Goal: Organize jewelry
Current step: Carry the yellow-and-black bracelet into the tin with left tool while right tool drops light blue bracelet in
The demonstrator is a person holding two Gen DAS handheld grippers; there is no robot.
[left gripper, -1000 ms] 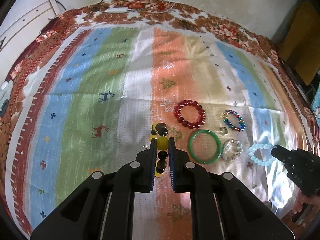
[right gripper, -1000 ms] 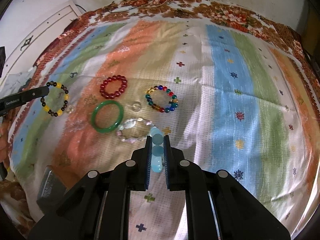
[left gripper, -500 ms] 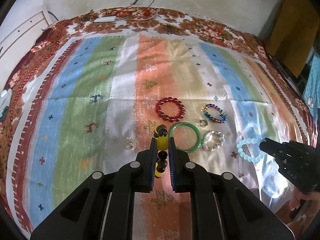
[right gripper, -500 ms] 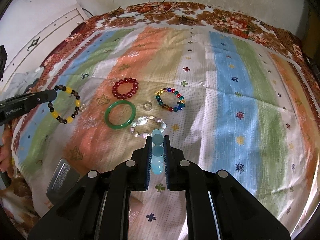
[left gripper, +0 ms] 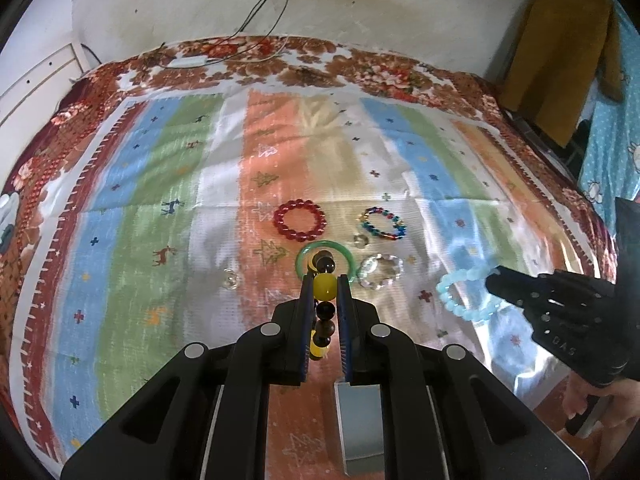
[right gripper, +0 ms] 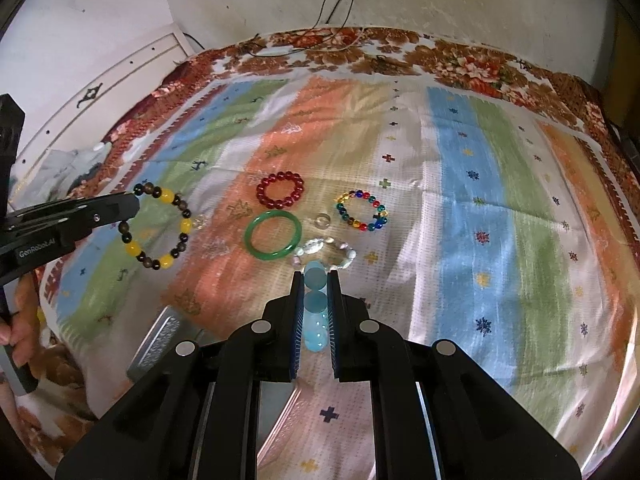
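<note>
Striped bedspread (left gripper: 168,264) with a floral border, white wall and dangling cables behind.

Left wrist view: left gripper (left gripper: 323,280) is nearly closed, pinching the yellow-and-dark bead bracelet (left gripper: 325,286) edge-on, lifted off the cloth. Beyond the tips on the cloth: green bangle (left gripper: 348,254), red bead bracelet (left gripper: 300,220), multicolour bead bracelet (left gripper: 383,223), clear crystal bracelet (left gripper: 380,270), small clear ring (left gripper: 361,240), and a lone clear bead (left gripper: 231,279) off to the left. Right gripper (left gripper: 496,276) comes in from the right edge with the pale blue bead bracelet (left gripper: 460,292) hanging from its tip. A metal tray (left gripper: 362,424) shows under the left fingers; its contents cannot be made out.

Right wrist view: right gripper (right gripper: 314,276) is closed down to bead width on the pale blue bead bracelet (right gripper: 314,306), seen edge-on, held clear of the cloth. Left gripper (right gripper: 132,206) reaches in from the left with the yellow-and-dark bead bracelet (right gripper: 158,226) dangling as an open loop. Corner of a metal tray (right gripper: 160,340) sits at the near bed edge.

Risks, as I judge them:
- Round beads in flat pads can roll or squirt out if either grip loosens or the hand jerks.
- A dangling loop could snag the green bangle (right gripper: 273,237) or clear crystal bracelet (right gripper: 326,250) if carried low, dragging the layout.
- A bracelet dropped on the soft, sloping near edge may slide off the bed.
- Both loops swing, so a hurried release could miss the tray.
</note>
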